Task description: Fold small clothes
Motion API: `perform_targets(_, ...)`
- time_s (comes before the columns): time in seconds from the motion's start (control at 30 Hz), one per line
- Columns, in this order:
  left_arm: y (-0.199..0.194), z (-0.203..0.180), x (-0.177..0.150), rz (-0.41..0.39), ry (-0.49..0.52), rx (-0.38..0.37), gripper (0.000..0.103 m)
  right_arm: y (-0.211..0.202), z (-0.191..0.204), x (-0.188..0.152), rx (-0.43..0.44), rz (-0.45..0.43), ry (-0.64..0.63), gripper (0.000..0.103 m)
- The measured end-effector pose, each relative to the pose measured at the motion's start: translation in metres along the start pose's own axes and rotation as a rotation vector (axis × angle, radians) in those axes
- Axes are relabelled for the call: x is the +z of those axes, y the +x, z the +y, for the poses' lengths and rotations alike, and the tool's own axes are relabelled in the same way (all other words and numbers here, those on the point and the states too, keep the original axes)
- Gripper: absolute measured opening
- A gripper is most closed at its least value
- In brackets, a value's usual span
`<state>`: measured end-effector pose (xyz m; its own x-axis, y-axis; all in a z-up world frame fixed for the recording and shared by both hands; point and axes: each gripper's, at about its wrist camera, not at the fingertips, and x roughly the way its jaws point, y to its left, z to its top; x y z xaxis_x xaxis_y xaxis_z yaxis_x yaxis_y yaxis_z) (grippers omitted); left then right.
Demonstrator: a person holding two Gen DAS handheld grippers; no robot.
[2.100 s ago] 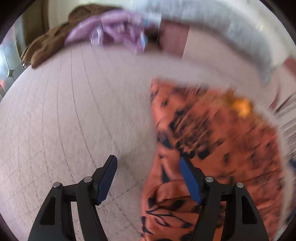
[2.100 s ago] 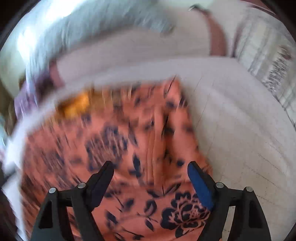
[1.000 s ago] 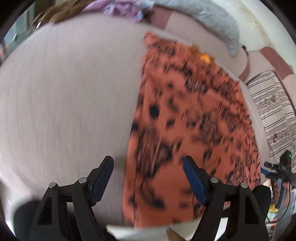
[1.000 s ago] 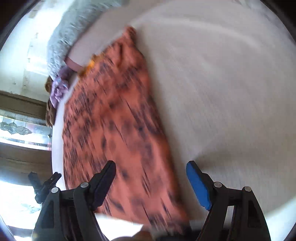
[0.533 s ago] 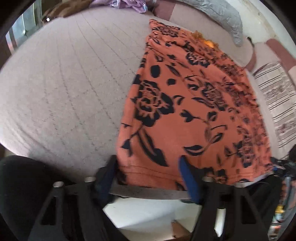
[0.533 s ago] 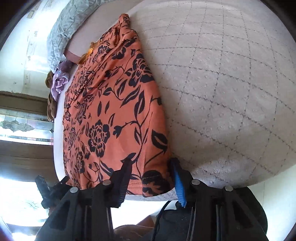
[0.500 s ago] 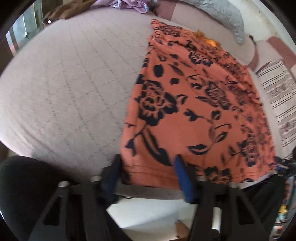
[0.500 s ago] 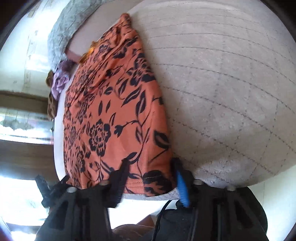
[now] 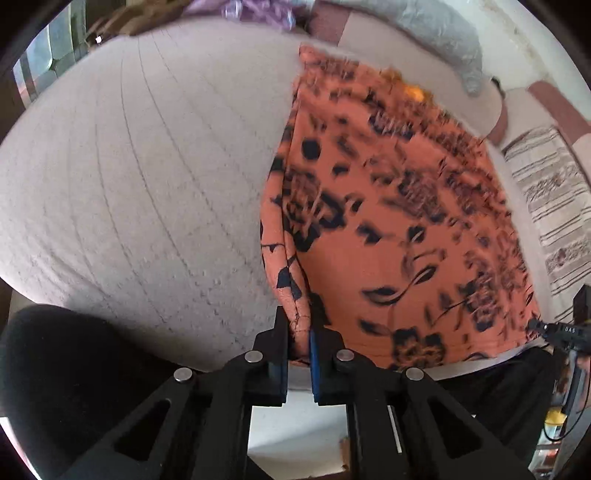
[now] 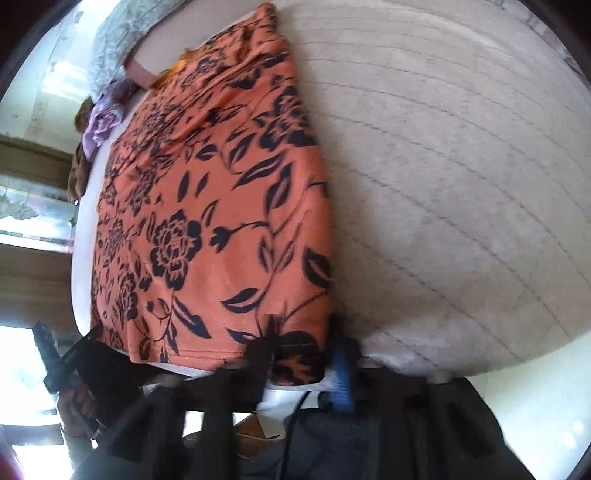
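An orange garment with a black flower print [image 9: 388, 221] lies flat on a pale quilted bed [image 9: 147, 184], its hem along the near edge. My left gripper [image 9: 299, 332] has its jaws closing tight on the near left hem corner, and the cloth bunches into a ridge between the pads. In the right wrist view the garment [image 10: 221, 184] stretches away to the upper left. My right gripper [image 10: 303, 354], blurred, is closing on the near right hem corner, which fills the gap between its fingers.
A grey pillow [image 9: 424, 33] and purple clothes [image 9: 255, 9] lie at the far end of the bed. A striped cloth [image 9: 546, 206] lies right of the garment. A hand [image 10: 77, 402] holds the other gripper at the bed's near edge. Dark fabric [image 9: 55, 369] fills the lower left.
Both grippers came down to the garment's near hem and their jaws went from wide open to closed on its two corners. The left corner is now bunched up between the pads.
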<state>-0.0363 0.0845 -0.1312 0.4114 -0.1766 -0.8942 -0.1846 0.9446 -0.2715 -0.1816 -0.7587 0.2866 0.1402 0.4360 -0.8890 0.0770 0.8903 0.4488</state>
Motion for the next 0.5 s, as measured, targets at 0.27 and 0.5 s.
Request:
perform_targets(0.27,0.024,0.014,0.002,0.085,-0.063,0.003,0.011,-0.023,-0.029,0.03,0.104,0.012,0.052,0.014)
perform_targets(0.5,0.024,0.013,0.01,0.078,-0.06,0.001,0.01,0.049,-0.006,0.076,0.088,0.016,0.038,0.011)
